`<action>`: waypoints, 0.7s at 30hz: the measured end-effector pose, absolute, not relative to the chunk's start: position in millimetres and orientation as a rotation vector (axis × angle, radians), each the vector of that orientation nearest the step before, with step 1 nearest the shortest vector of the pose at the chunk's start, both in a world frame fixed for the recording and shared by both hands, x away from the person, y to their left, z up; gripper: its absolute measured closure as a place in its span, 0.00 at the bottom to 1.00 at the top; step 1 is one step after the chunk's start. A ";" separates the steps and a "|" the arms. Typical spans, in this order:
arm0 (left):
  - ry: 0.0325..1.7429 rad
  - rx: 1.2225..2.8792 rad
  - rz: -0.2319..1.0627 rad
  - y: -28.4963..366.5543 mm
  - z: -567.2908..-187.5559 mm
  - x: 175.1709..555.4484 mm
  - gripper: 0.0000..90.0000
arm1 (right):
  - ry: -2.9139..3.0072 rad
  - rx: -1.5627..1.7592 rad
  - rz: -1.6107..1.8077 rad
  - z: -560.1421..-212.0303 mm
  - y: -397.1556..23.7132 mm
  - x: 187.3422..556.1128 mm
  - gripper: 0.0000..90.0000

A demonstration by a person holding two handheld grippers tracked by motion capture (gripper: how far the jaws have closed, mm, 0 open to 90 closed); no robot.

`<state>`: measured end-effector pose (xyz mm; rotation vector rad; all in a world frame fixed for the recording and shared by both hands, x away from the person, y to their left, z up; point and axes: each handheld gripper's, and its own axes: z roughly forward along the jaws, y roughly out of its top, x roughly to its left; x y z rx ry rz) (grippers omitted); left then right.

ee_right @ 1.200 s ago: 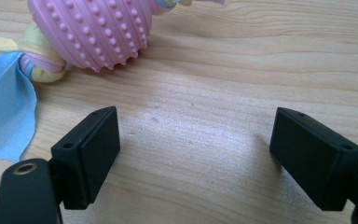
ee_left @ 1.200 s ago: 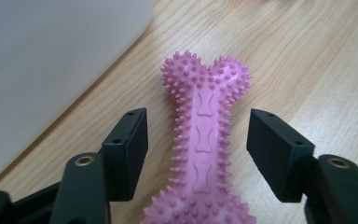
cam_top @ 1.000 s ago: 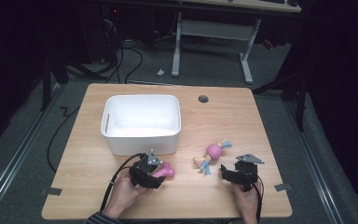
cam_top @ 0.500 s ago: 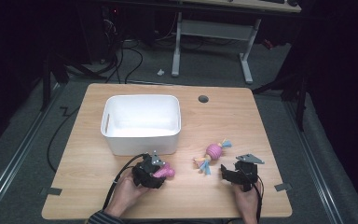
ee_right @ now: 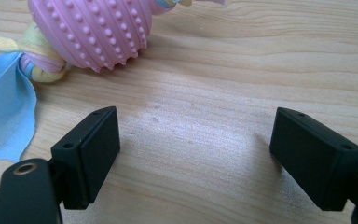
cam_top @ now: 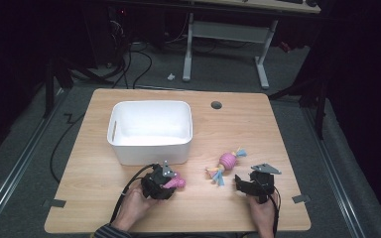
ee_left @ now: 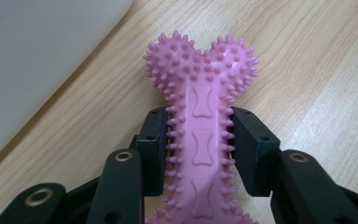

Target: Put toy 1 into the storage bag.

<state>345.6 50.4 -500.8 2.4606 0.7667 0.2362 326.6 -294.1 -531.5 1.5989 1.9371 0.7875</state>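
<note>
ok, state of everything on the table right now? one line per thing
left tool: jaws have just been closing, now shut on the pink bone toy's shaft
pink bone toy: gripped at mid-shaft, lying on the table beside the bin
right tool: open, holding nothing, resting on the table
pink ball toy: lying free on the table, ribbon tails spread, ahead of the right tool
white bin: upright, looks empty

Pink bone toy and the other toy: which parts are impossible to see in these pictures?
- Pink bone toy: near end cut off by the bottom edge of the left gripper view; in the high view the left gripper covers most of it.
- Ball toy: top cut off by the right gripper view's upper edge.
</note>
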 end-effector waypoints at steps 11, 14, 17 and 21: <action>0.763 2.423 0.237 58.3 -485.9 336.5 0.66 | 1.940 1.596 0.787 -531.5 -294.2 326.5 0.18; 0.759 2.413 0.242 59.7 -479.9 333.9 0.66 | 1.941 1.597 0.787 -531.5 -293.9 326.3 0.18; 0.765 2.392 0.228 62.5 -475.2 331.9 0.66 | 1.947 1.592 0.787 -531.4 -293.8 326.1 0.18; 0.761 2.413 0.263 63.2 -467.8 327.7 0.66 | 1.950 1.587 0.789 -531.5 -293.5 325.9 0.18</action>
